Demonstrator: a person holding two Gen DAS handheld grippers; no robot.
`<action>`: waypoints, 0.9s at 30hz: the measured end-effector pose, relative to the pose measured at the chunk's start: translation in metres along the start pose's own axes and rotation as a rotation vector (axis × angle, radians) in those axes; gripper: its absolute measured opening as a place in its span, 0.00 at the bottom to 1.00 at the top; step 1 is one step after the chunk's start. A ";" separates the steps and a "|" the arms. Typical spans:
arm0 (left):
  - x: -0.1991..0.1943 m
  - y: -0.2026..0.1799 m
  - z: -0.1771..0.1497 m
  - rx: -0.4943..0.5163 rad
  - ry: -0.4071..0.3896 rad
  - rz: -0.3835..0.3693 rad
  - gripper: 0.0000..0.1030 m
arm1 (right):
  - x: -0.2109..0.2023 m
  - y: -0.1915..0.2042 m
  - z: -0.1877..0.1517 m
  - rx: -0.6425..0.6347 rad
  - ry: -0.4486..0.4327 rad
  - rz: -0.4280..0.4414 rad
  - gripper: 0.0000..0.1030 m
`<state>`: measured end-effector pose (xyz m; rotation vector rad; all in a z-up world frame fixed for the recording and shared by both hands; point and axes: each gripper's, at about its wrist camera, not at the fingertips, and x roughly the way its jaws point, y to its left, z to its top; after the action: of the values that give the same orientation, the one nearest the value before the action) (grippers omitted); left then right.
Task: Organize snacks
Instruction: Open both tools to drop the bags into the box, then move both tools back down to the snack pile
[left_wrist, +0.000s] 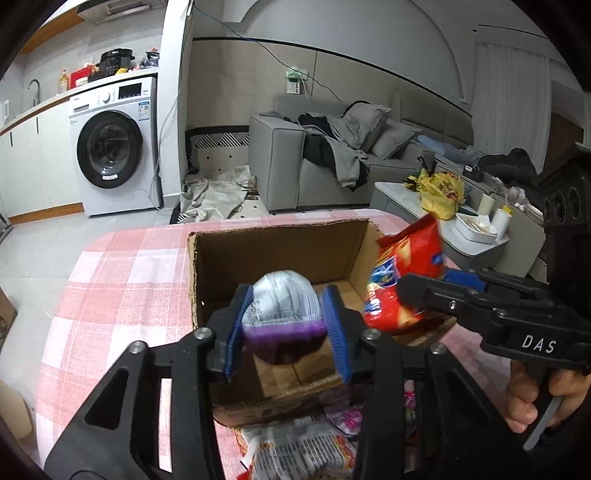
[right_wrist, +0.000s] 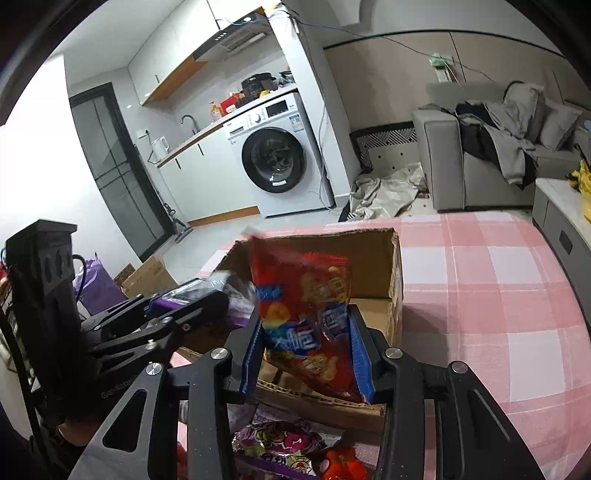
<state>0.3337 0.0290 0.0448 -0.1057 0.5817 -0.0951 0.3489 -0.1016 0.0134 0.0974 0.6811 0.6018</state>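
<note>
While loose snack packets (left_wrist: 295, 450) crowd the box's (left_wrist: 207, 266) near wall, both bags hang above.

A white washing machine (left_wrist: 110, 147) is seen at the left, a grey sofa (left_wrist: 332, 158) strewn with clothes at centre.

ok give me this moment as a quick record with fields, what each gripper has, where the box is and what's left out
left gripper: silver and purple snack pack between its pads, over the box
right gripper: red chip bag between its pads, over the box
cardboard box: open, on the pink checked tablecloth, bottom looks bare
left outside: several snack packets on the cloth in front of the box
background: washing machine, grey sofa
</note>
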 end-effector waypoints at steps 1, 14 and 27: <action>-0.003 0.002 0.000 -0.004 -0.004 -0.011 0.48 | -0.003 0.002 -0.001 -0.014 -0.001 -0.012 0.46; -0.086 0.016 -0.039 -0.071 -0.033 0.040 0.99 | -0.070 0.003 -0.031 -0.036 0.016 -0.111 1.00; -0.148 0.021 -0.102 -0.028 0.005 0.085 0.99 | -0.107 -0.004 -0.087 -0.026 0.070 -0.155 1.00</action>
<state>0.1554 0.0602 0.0384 -0.1077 0.5918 -0.0043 0.2309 -0.1732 0.0049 -0.0011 0.7410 0.4663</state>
